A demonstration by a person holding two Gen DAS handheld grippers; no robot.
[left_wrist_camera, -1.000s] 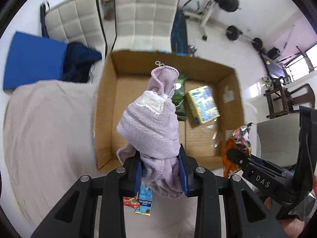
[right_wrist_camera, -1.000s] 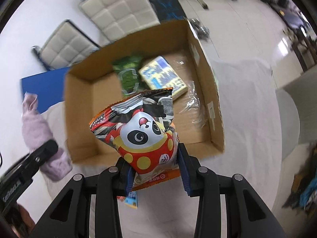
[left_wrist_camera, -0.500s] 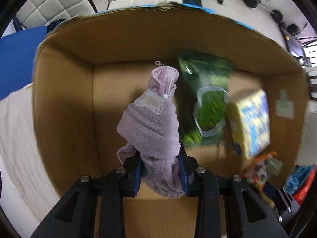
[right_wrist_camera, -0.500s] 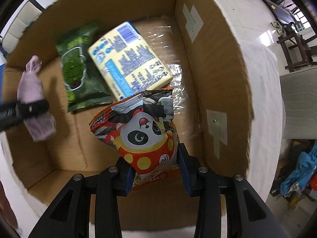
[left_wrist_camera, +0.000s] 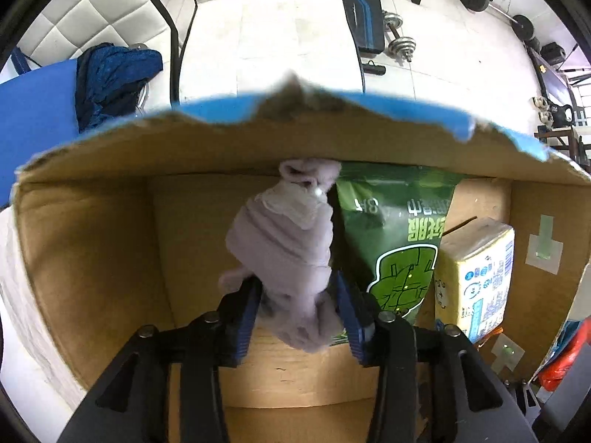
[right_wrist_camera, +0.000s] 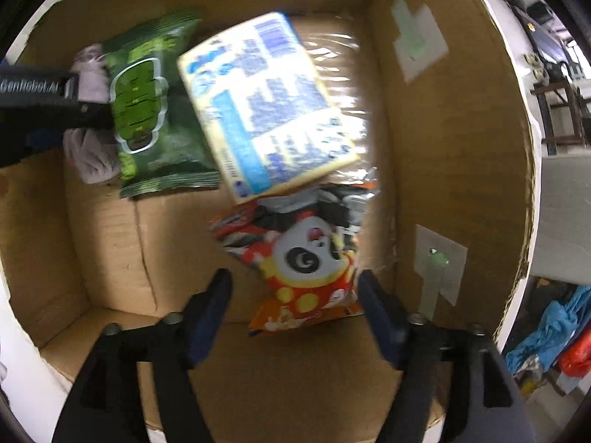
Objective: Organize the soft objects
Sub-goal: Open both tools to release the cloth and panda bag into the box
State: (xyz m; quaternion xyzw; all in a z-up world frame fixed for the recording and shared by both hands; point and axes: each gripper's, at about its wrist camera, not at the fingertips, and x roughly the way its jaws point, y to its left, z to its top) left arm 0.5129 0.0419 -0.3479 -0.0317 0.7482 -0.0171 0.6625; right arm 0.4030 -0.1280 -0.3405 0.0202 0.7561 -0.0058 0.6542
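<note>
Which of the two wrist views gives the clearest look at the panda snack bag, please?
The right wrist view: the panda snack bag sits nearly whole, though blurred, between the right gripper's wide-open fingers inside the cardboard box. The left wrist view shows at most an orange sliver at the lower right, too small to identify.

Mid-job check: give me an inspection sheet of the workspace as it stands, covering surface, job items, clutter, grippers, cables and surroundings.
Surface: cardboard box floor, partly bare; pale cloth outside its left wall.
Job's things: lilac cloth inside the box; panda snack bag low in the box, blurred; green pack and yellow-blue pack lying inside.
Clutter: clear plastic film under the yellow-blue pack.
Grippers: left gripper shut on lilac cloth; right gripper open, fingers apart either side of the panda snack bag.
Cables: nothing seen.
Surroundings: white chairs, dumbbells, navy garment.
</note>
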